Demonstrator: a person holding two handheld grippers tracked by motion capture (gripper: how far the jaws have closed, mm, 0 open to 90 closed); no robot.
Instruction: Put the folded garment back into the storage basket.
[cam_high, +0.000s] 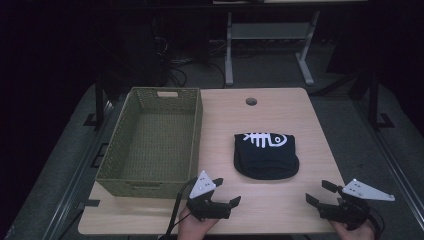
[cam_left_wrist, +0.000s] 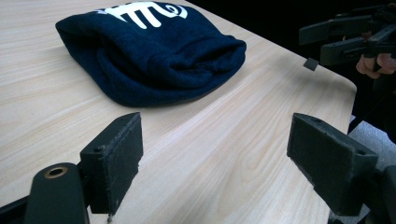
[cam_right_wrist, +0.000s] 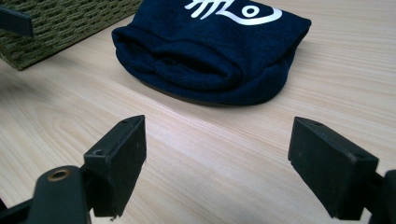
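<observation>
A folded dark navy garment (cam_high: 266, 154) with a white fish-skeleton print lies on the wooden table (cam_high: 280, 210), right of centre. My left gripper (cam_high: 226, 192) hovers near the front edge, below and left of the garment, open with nothing between its jaws. My right gripper (cam_high: 319, 192) is at the front right corner, also open and holding nothing. The left gripper view has the garment (cam_left_wrist: 149, 51) ahead of the open gripper (cam_left_wrist: 215, 158), with the other gripper (cam_left_wrist: 345, 37) at upper right. In the right gripper view the garment (cam_right_wrist: 210, 51) lies ahead of the open gripper (cam_right_wrist: 217, 163).
An olive woven basket (cam_high: 152, 142) stands open at the table's left side, nothing showing inside; its corner (cam_right_wrist: 60, 23) appears in the right gripper view. A round cable hole (cam_high: 251, 101) sits near the far edge. Dark floor and desk legs lie beyond.
</observation>
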